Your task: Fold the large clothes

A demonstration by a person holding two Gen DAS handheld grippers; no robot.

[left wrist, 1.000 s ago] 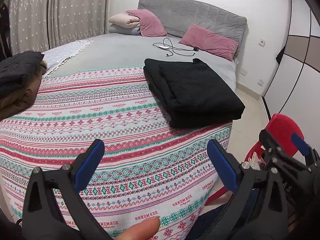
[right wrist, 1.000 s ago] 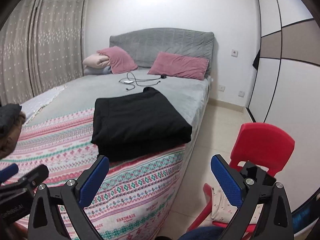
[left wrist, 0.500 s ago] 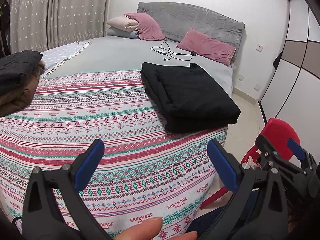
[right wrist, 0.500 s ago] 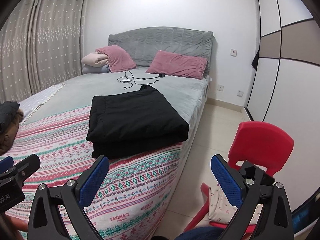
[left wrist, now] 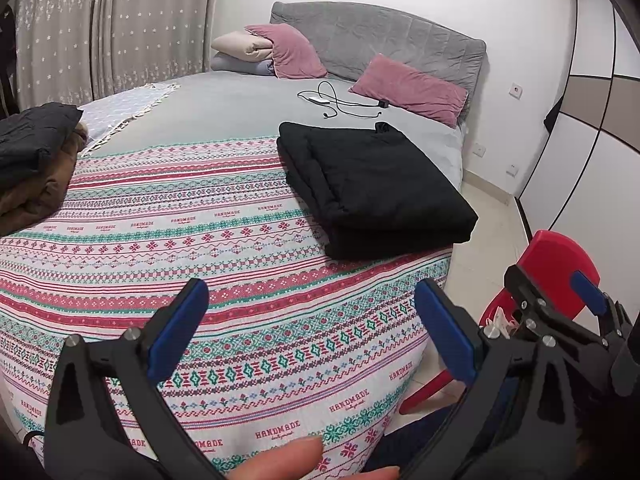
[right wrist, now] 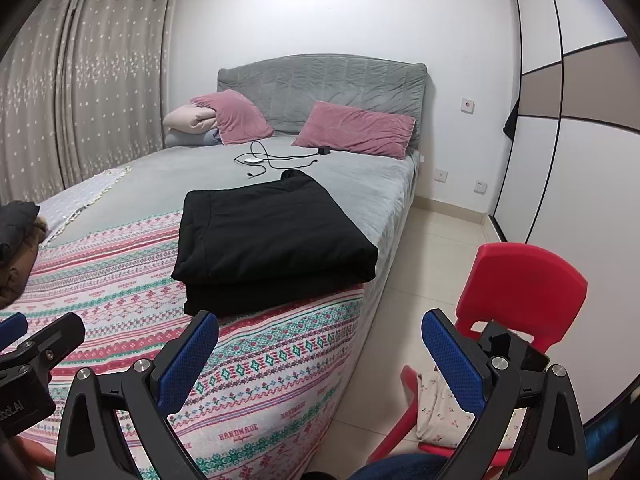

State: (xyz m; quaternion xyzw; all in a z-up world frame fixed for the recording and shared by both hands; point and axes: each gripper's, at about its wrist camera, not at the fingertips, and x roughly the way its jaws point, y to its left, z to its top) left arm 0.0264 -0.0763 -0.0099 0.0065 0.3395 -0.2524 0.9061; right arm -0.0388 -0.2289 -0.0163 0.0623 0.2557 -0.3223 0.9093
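- Black folded garment (left wrist: pixel 372 188) lies flat on the bed near its right edge, half on the patterned striped blanket (left wrist: pixel 200 240) and half on the grey sheet (left wrist: pixel 224 108) beyond it; in the right wrist view the same garment (right wrist: pixel 272 240) shows as a neat rectangle with a thick folded front edge.
- Left gripper (left wrist: pixel 312 320) hangs over the foot end of the blanket, its blue-padded fingers spread wide with nothing between them; a fingertip (left wrist: pixel 280 460) of the person shows at the bottom edge.
- Right gripper (right wrist: pixel 320 348) is likewise spread wide and empty, held off the bed's foot-right corner, above the floor and blanket edge.
- Dark and brown clothes (left wrist: pixel 36 160) sit piled at the bed's left edge.
- Two pink pillows (left wrist: pixel 408 90) lean on the grey headboard (left wrist: pixel 380 36), with a charger cable (left wrist: pixel 340 104) on the sheet before them.
- Red plastic chair (right wrist: pixel 524 280) stands on the floor beside the bed's right side, a floral cloth (right wrist: pixel 444 416) on its seat.
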